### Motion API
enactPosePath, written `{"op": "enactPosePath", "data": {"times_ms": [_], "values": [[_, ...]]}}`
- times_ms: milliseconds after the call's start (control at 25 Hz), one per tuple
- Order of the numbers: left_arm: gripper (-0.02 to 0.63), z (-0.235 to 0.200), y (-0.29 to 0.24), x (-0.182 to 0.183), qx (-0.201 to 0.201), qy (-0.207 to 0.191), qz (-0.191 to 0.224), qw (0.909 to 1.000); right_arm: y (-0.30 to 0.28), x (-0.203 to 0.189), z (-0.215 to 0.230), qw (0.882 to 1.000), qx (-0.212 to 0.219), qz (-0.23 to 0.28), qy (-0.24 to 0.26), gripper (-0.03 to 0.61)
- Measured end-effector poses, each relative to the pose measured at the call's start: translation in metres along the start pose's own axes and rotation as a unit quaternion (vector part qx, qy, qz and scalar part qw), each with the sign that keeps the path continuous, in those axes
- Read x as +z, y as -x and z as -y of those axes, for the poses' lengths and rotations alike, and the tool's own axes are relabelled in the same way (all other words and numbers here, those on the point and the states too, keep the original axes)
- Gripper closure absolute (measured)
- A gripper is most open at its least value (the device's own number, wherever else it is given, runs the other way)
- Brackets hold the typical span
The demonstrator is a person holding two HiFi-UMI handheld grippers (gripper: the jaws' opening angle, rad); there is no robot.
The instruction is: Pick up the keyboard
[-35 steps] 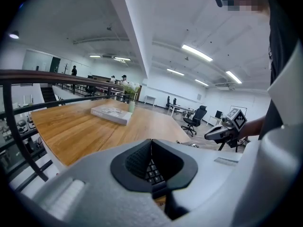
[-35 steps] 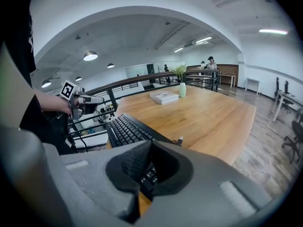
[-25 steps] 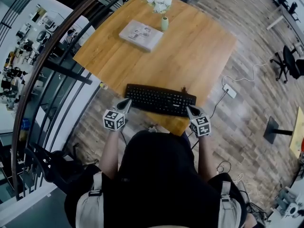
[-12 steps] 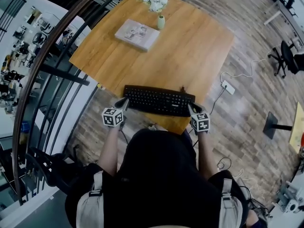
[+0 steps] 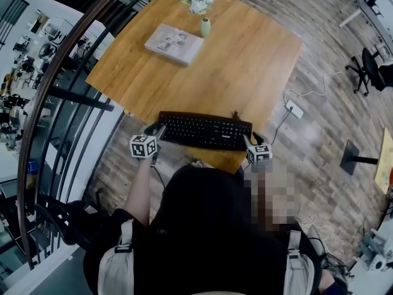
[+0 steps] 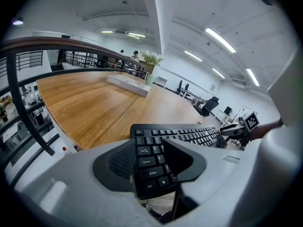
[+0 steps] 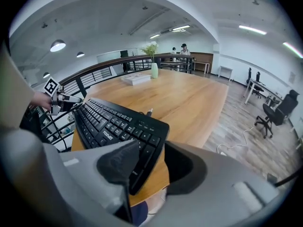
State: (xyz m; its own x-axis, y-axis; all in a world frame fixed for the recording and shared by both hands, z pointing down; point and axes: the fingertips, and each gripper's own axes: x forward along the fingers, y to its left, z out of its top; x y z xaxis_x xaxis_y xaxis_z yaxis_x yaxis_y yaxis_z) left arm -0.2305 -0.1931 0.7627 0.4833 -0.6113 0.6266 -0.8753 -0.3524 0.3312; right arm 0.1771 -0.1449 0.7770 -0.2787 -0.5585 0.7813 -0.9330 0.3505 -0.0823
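Observation:
A black keyboard (image 5: 206, 131) lies along the near edge of the wooden table (image 5: 245, 60). My left gripper (image 5: 153, 130) is at the keyboard's left end. Its jaws have just been opening and stand open. In the left gripper view the keyboard's (image 6: 189, 135) left end shows between the jaws of the left gripper (image 6: 149, 146). My right gripper (image 5: 253, 140) is at the keyboard's right end. Its jaws have also just been opening and are open. In the right gripper view the near right corner of the keyboard (image 7: 113, 122) sits between the jaws of the right gripper (image 7: 150, 149).
A flat book (image 5: 173, 43) and a small vase of white flowers (image 5: 204, 25) stand at the table's far side. A curved dark railing (image 5: 73, 72) runs along the left. On the floor to the right lie a power strip (image 5: 294, 109) and cables.
Both grippers have come down and closer to the keyboard's two ends. Their jaws, shut before, now stand apart around the ends.

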Motion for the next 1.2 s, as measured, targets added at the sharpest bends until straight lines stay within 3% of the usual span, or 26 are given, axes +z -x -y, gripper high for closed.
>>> {"op": "enactPosePath", "data": {"times_ms": [320,680,960,1200], "values": [[0.329,-0.007,-0.017,-0.009,-0.009,-0.004,-0.042,0.9991,-0.004,-0.005,0.005,1.0,-0.003,-0.005,-0.02,0.374],[0.321,-0.004,-0.029,-0.016,-0.027,0.012,-0.059,0.9978,-0.008,-0.009,0.008,0.999,0.004,-0.009,-0.033,0.351],[0.321,0.0,-0.03,-0.015,-0.047,0.027,-0.055,0.997,-0.013,-0.018,0.001,0.991,0.092,-0.008,-0.096,0.371],[0.321,-0.001,-0.027,-0.015,-0.051,0.054,-0.045,0.9962,-0.021,-0.02,-0.006,0.984,0.129,-0.025,-0.122,0.38]]}}
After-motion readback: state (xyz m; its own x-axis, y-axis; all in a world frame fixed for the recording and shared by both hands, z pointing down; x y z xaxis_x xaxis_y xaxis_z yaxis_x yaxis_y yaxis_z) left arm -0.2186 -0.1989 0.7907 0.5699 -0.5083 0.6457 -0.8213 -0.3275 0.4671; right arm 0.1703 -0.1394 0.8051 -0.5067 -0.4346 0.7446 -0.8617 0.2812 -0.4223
